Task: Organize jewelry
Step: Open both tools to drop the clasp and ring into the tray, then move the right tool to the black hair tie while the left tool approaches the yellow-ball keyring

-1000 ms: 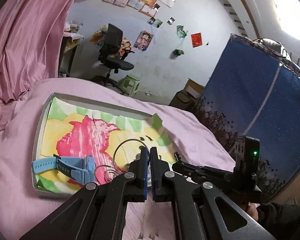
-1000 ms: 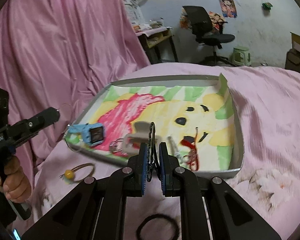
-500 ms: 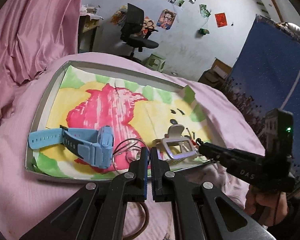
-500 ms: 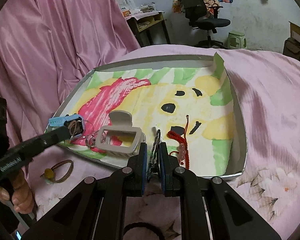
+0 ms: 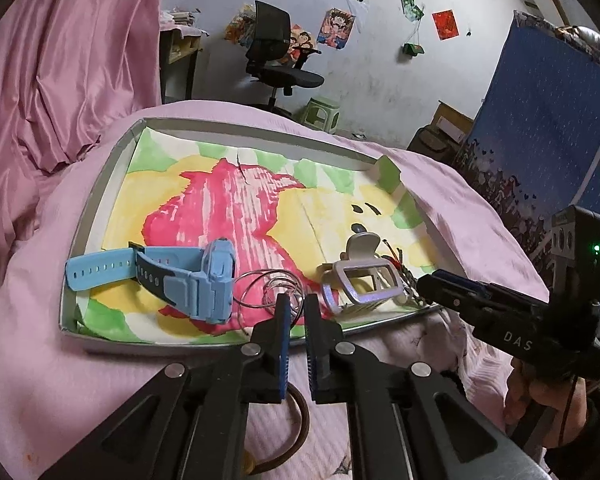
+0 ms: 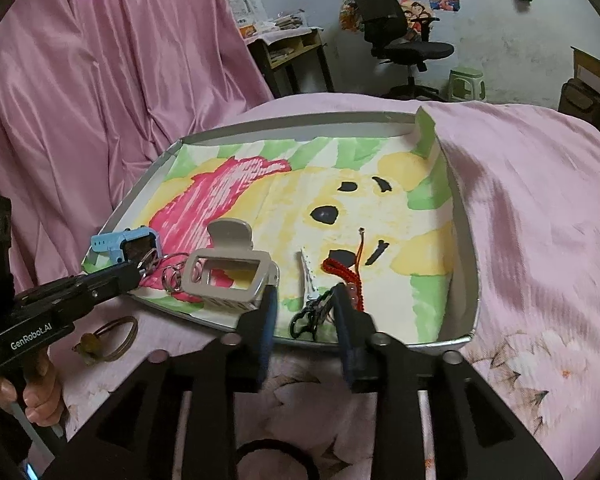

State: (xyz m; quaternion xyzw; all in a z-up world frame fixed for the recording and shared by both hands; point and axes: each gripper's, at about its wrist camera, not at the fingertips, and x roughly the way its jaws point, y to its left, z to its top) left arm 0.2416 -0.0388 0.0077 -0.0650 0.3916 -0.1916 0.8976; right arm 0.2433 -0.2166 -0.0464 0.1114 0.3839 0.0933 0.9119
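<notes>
One tray [image 6: 466, 240] on the pink bed holds: one blue watch [image 5: 188, 276] at near left, one cluster of thin wire hoops [image 5: 268, 292], one grey hair claw [image 6: 230, 270], one silver clip [image 6: 307, 276], one red cord bracelet [image 6: 346, 276], one dark chain [image 6: 306, 318].

Left gripper [image 5: 296, 308]: jaws nearly closed, over the hoops; whether they pinch the wire cannot be told.

Right gripper [image 6: 304, 300]: jaws opening, chain lying loose between them at the tray's near edge.

One brown hair band [image 6: 112, 338] lies outside the tray.

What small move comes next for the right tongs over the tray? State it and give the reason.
Probably lift the right tongs clear, back from the grey cardboard tray. Their jaws are opening, and the dark metal chain lies loose on the painted lining between them, no longer pinched; backing straight out should avoid dragging it or the red beaded cord.
</notes>
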